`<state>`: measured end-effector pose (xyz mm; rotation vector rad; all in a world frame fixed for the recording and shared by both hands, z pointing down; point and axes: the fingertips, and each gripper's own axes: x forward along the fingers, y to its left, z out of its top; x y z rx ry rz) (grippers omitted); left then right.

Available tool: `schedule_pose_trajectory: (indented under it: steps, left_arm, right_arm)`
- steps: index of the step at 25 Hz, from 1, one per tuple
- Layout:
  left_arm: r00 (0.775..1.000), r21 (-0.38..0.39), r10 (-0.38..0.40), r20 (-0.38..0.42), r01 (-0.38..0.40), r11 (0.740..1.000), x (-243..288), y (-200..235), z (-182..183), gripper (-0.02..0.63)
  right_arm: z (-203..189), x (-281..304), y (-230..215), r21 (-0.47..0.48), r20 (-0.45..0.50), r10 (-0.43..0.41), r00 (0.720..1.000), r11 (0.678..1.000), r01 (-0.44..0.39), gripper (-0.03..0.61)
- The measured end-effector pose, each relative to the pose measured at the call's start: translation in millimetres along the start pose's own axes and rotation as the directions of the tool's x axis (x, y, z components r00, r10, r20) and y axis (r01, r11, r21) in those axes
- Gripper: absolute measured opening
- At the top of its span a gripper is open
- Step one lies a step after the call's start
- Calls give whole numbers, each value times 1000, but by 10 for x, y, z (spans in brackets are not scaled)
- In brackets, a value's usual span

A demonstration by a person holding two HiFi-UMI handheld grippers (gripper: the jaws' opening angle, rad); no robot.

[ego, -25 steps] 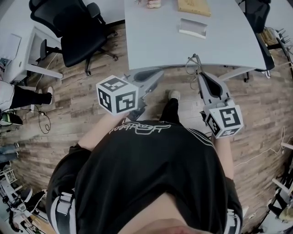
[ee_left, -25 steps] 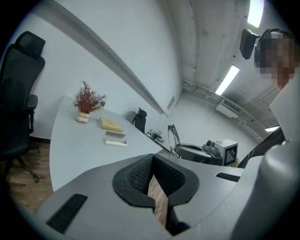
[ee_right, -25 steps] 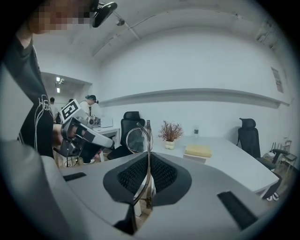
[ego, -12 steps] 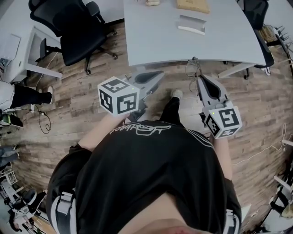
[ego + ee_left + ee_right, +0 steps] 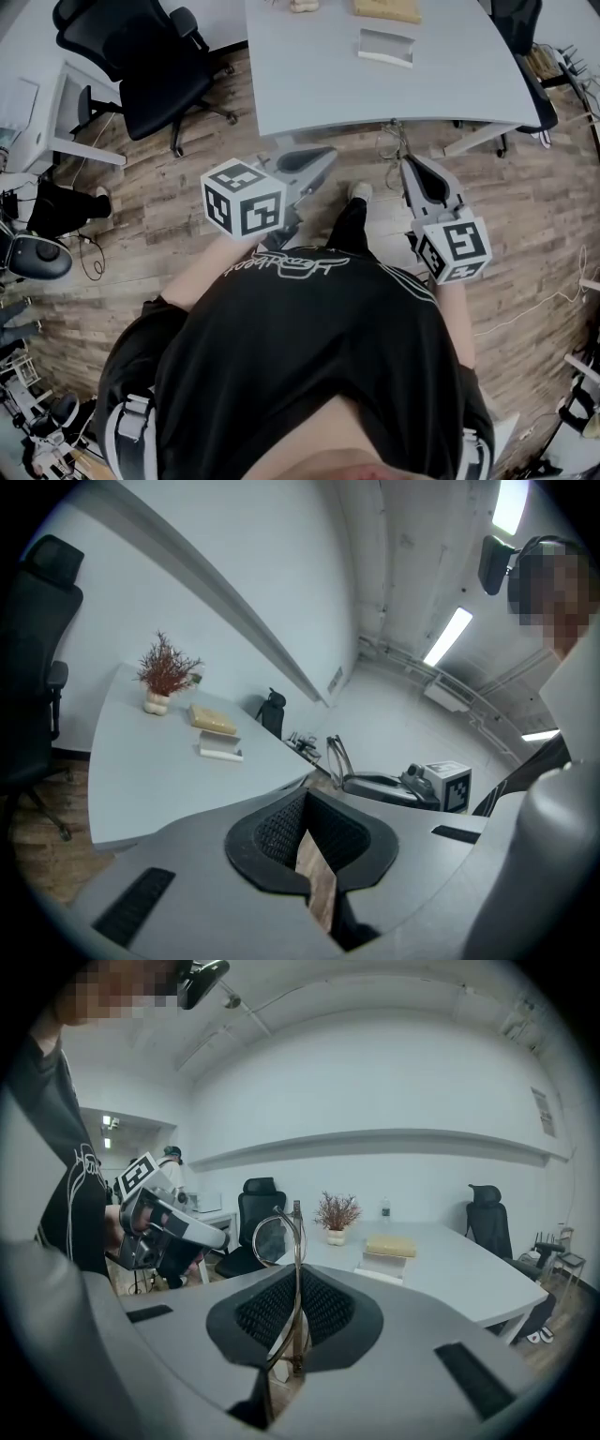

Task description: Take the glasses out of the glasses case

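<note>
The glasses [image 5: 392,141] are a thin metal wire pair, held in the air just off the table's near edge by my right gripper [image 5: 405,161], which is shut on them. In the right gripper view the frame [image 5: 281,1232] stands upright between the pads. The glasses case [image 5: 386,47] lies open on the grey table [image 5: 309,84], far from both grippers; it also shows as a pale case [image 5: 220,750] in the left gripper view. My left gripper [image 5: 328,150] hangs over the floor left of the right one, shut with nothing in it.
A tan box [image 5: 386,9] and a small plant vase [image 5: 302,5] stand behind the case. A black office chair [image 5: 155,66] is left of the table, another chair [image 5: 520,28] at the far right. A white desk [image 5: 28,103] is at the left edge.
The table has slid up in the head view, so the glasses and right gripper now sit below its near edge rather than over it. Left gripper has barely moved.
</note>
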<state>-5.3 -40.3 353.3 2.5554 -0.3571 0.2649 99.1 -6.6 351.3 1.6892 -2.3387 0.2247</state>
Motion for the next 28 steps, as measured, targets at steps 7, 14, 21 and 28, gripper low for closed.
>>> schedule_pose_trajectory:
  steps: [7, 14, 21, 28]
  left_arm:
    - [1000, -12, -4, -4, 4, 1000, 4, 34, -1, 8]
    - [1000, -17, -5, 4, 5, 1000, 34, 40, 6, 8]
    - [1000, -19, -5, -5, 5, 1000, 45, 51, -21, 8]
    - [1000, -17, -12, -19, 12, 1000, 121, 14, -61, 8]
  right_arm:
    - [-13, 36, 26, -6, -19, 1, 1000, 1000, -1, 20]
    - [-3, 46, -2, -17, -25, 5, 1000, 1000, -6, 20]
    - [-36, 58, 23, -14, -30, 10, 999, 1000, -11, 20]
    - [-80, 14, -35, -10, -33, 5, 999, 1000, -5, 20]
